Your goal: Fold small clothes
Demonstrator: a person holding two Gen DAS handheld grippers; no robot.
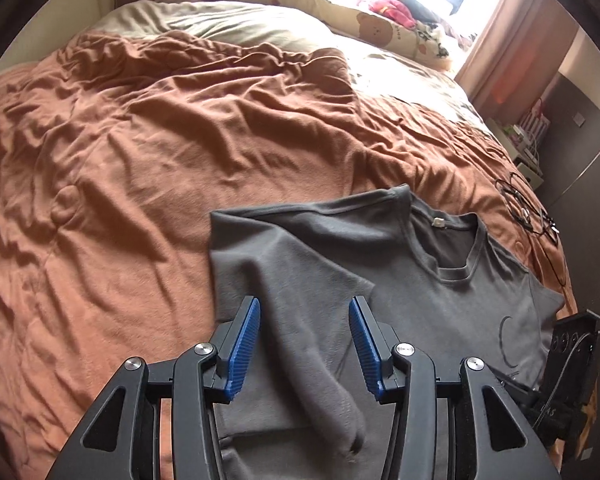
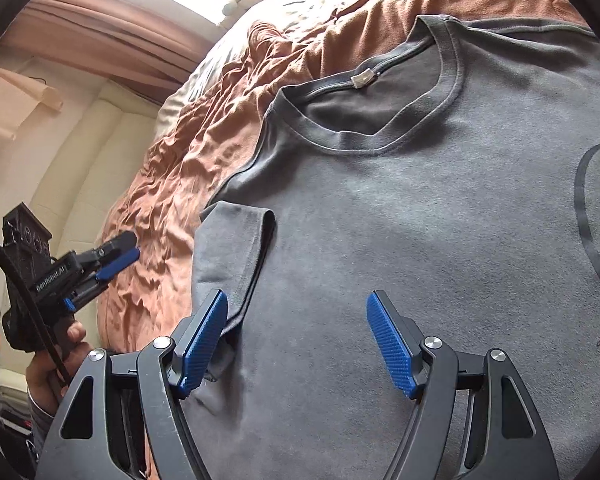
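A grey T-shirt (image 1: 420, 280) lies front up on the brown bedspread (image 1: 140, 160), collar toward the far right. Its left sleeve and side are folded over onto the chest, and a loose fold of fabric (image 1: 320, 360) runs between my left fingers. My left gripper (image 1: 304, 320) is open above that fold and holds nothing. In the right wrist view the shirt (image 2: 420, 240) fills the frame, with the sleeve (image 2: 232, 248) folded in. My right gripper (image 2: 296, 316) is open just over the chest. The left gripper also shows in the right wrist view (image 2: 112, 260), held off the shirt's edge.
A rumpled brown blanket (image 2: 172, 184) covers the bed. Pillows and soft toys (image 1: 380, 12) lie at the head by the window. Black cables (image 1: 528, 208) lie on the bed's right edge. A cream padded wall (image 2: 80, 152) runs along the far side.
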